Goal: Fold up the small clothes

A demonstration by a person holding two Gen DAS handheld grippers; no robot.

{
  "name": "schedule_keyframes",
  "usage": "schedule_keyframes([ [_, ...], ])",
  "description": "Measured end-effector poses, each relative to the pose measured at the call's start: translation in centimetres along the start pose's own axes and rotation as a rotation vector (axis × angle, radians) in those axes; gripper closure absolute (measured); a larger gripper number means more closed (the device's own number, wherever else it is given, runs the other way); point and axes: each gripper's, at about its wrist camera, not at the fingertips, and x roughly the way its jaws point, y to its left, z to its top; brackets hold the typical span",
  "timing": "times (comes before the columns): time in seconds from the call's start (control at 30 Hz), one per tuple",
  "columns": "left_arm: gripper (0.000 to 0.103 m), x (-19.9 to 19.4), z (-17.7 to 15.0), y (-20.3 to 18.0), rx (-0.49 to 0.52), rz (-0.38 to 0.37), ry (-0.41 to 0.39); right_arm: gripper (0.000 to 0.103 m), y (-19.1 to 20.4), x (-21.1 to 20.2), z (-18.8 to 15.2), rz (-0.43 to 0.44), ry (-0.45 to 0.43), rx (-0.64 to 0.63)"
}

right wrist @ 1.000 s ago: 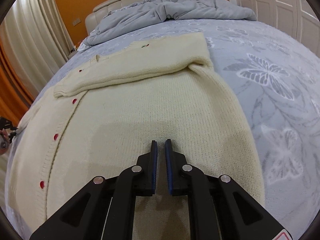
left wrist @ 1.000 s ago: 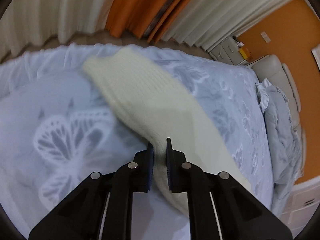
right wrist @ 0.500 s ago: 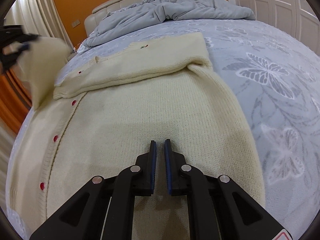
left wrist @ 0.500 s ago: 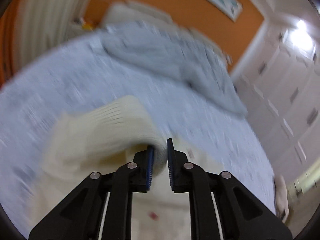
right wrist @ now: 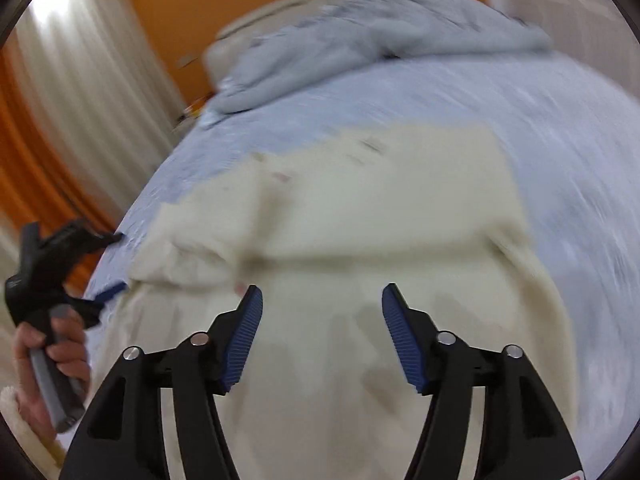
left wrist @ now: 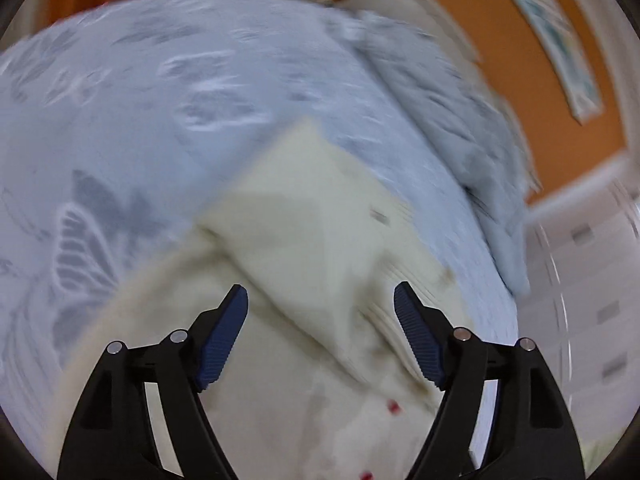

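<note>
A cream knitted cardigan (right wrist: 360,240) with small red buttons lies flat on the pale blue bed, both sleeves folded across its upper part. In the left wrist view the folded sleeve (left wrist: 312,232) lies just ahead of my left gripper (left wrist: 320,300), which is open and empty above the cardigan (left wrist: 280,420). My right gripper (right wrist: 322,296) is open and empty above the cardigan's lower body. The left gripper also shows at the left edge of the right wrist view (right wrist: 108,264), open. Both views are blurred.
A blue bedsheet (left wrist: 120,100) with butterfly prints covers the bed (right wrist: 560,120). A crumpled grey duvet (right wrist: 360,40) lies at the head of the bed, below an orange wall. Curtains (right wrist: 80,80) hang on the left, white cupboards (left wrist: 580,280) on the right.
My left gripper carried the sleeve over onto the cardigan's chest and let it go; it is now open. My right gripper opened and lifted off the cardigan's body.
</note>
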Motion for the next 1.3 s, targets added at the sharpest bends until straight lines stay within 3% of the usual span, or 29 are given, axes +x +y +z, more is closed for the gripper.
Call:
schedule_keyframes([
  [0.1, 0.037, 1.3, 1.3, 2.4, -0.102, 0.026, -0.010, 0.041, 7.4, 3.0, 2.2, -0.073, -0.027, -0.292],
  [0.13, 0.041, 1.7, 1.1, 3.0, -0.109, 0.031, -0.003, 0.041, 10.1, 5.0, 2.3, -0.111, 0.004, -0.412],
  [0.23, 0.041, 2.2, 0.2, 3.0, -0.061, 0.047, -0.039, 0.046, 13.4, 10.3, 1.4, -0.174, 0.119, -0.580],
  [0.3, 0.041, 2.4, -0.4, 2.7, -0.012, 0.059, -0.066, 0.096, 13.5, 12.6, 1.1, -0.234, 0.159, -0.632],
  [0.33, 0.041, 2.4, -0.6, 2.8, 0.010, 0.055, -0.081, 0.097, 12.8, 12.5, 1.7, -0.215, 0.155, -0.588],
  [0.4, 0.041, 2.4, -1.1, 3.0, 0.069, 0.045, -0.115, 0.097, 8.6, 9.3, 4.7, -0.095, 0.069, -0.298],
  [0.47, 0.040, 2.6, -2.2, 2.2, 0.194, 0.062, -0.165, 0.096, 1.7, 5.9, 6.1, 0.006, -0.017, 0.051],
  [0.53, 0.036, 3.1, -3.1, 1.6, 0.264, 0.080, -0.196, 0.091, -3.9, 5.9, 5.0, 0.041, 0.001, 0.267],
  [0.57, 0.034, 3.2, -3.0, 1.5, 0.265, 0.078, -0.196, 0.089, -6.2, 7.3, 3.6, 0.006, 0.069, 0.309],
  [0.6, 0.029, 3.5, -3.1, 1.3, 0.280, 0.076, -0.195, 0.090, -7.5, 8.8, 2.4, 0.008, 0.143, 0.315],
  [0.63, 0.027, 3.6, -3.2, 1.2, 0.290, 0.080, -0.195, 0.089, -8.1, 9.1, 1.4, 0.056, 0.135, 0.326],
  [0.7, 0.024, 3.8, -3.3, 1.1, 0.301, 0.078, -0.194, 0.071, -8.4, 8.1, 1.3, 0.103, 0.091, 0.342],
  [0.73, 0.024, 3.7, -3.3, 1.1, 0.300, 0.076, -0.195, 0.065, -8.3, 7.7, 1.4, 0.107, 0.083, 0.356],
  [0.77, 0.024, 3.8, -3.3, 1.1, 0.301, 0.075, -0.198, 0.051, -8.3, 7.1, 1.7, 0.093, 0.048, 0.380],
  [0.8, 0.024, 3.8, -3.3, 1.1, 0.302, 0.075, -0.200, 0.043, -8.5, 6.7, 2.0, 0.083, 0.018, 0.404],
  [0.83, 0.024, 3.8, -3.3, 1.0, 0.302, 0.074, -0.203, 0.043, -8.9, 6.7, 2.3, 0.079, -0.001, 0.436],
  [0.87, 0.024, 3.8, -3.3, 1.1, 0.301, 0.070, -0.205, 0.059, -9.4, 7.1, 2.6, 0.077, -0.003, 0.463],
  [0.9, 0.024, 3.8, -3.2, 1.2, 0.299, 0.067, -0.206, 0.093, -10.0, 7.9, 3.1, 0.063, 0.017, 0.482],
  [0.93, 0.024, 3.8, -3.3, 1.2, 0.299, 0.064, -0.208, 0.094, -10.1, 8.3, 3.5, 0.050, 0.046, 0.480],
  [1.07, 0.024, 3.8, -3.4, 1.2, 0.308, 0.068, -0.215, 0.095, -9.8, 4.2, 5.3, 0.079, -0.146, 0.395],
  [1.1, 0.024, 4.0, -3.5, 1.1, 0.314, 0.075, -0.216, 0.093, -10.2, 5.2, 4.7, 0.021, -0.112, 0.369],
  [1.17, 0.024, 4.0, -3.5, 1.0, 0.320, 0.087, -0.214, 0.096, -11.7, 9.0, 2.7, -0.033, 0.055, 0.358],
  [1.2, 0.024, 4.0, -3.6, 1.0, 0.321, 0.087, -0.213, 0.093, -12.1, 8.2, 2.3, 0.000, -0.002, 0.357],
  [1.23, 0.024, 4.0, -3.6, 0.9, 0.321, 0.088, -0.214, 0.091, -12.1, 7.5, 2.5, -0.012, 0.009, 0.357],
  [1.3, 0.023, 3.9, -3.6, 0.8, 0.324, 0.087, -0.215, 0.076, -10.9, 4.9, 2.6, -0.131, -0.020, 0.371],
])
